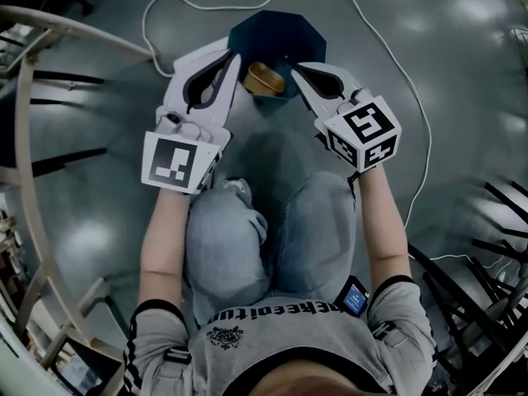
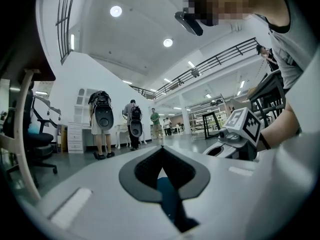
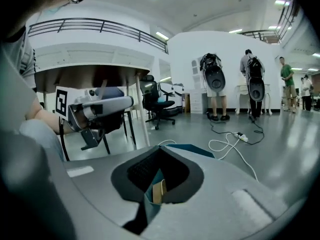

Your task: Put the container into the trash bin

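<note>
In the head view, a pale curved frame runs along the 9 o'clock edge of the grey floor. The left gripper, with its marker cube at its rear, points toward 1 o'clock, and its tip is at the 9 o'clock rim of the trash bin. In the left gripper view its two jaws meet at the tips with nothing between them. Only the blue of the bin shows through the gap behind the tips.

The dark blue, eight-sided bin stands on the floor at 12 o'clock from the person's knees. The container, tan and open-topped, lies inside the bin near its 6 o'clock wall, apart from both grippers.

The right gripper points toward 11 o'clock with its tip over the bin's 4 o'clock side. Its cube is behind it. In the right gripper view the jaws are also closed tip to tip and hold nothing. The container shows beyond them, through the opening below the tips. A white cable runs across the floor from 12 o'clock down toward 3 o'clock. People with backpacks stand far off at 1 o'clock in the right gripper view.
</note>
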Demonstrator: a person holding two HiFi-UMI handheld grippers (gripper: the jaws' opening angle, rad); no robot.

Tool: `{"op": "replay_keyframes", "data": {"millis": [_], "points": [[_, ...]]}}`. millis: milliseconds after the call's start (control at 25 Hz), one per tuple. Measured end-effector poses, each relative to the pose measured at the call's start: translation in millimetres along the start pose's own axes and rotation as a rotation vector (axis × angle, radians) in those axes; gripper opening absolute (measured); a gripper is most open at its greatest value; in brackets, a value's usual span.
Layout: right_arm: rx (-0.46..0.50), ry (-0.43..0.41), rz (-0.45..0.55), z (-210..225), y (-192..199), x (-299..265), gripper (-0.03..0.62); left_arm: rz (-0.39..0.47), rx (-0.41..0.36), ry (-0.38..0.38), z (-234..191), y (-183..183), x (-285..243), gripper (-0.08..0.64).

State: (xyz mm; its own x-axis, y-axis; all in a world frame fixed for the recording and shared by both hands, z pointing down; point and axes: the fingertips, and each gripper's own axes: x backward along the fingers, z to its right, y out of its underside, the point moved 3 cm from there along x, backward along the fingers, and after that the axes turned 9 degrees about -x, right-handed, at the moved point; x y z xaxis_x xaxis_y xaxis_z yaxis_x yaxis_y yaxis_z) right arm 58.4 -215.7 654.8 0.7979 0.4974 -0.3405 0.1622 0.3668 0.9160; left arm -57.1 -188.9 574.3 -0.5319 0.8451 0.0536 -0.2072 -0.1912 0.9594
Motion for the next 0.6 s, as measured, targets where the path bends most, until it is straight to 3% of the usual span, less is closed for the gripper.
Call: {"op": "replay_keyframes", "data": {"millis": [200,440,600], "points": [[0.033,0.051,0.100,-5,-24,18,0.002,0.032,0.000,-0.004,-1,-14,-12,0.020],[0.024,0.109,0.241,-24,-72,38,0.002,-0.031,0.030,0.070,-10,-36,-20,0.020],[-0.018,0.151,0.236,-35,-96,57,0.002,-0.052,0.065,0.086,-22,-61,-15,0.020]]}}
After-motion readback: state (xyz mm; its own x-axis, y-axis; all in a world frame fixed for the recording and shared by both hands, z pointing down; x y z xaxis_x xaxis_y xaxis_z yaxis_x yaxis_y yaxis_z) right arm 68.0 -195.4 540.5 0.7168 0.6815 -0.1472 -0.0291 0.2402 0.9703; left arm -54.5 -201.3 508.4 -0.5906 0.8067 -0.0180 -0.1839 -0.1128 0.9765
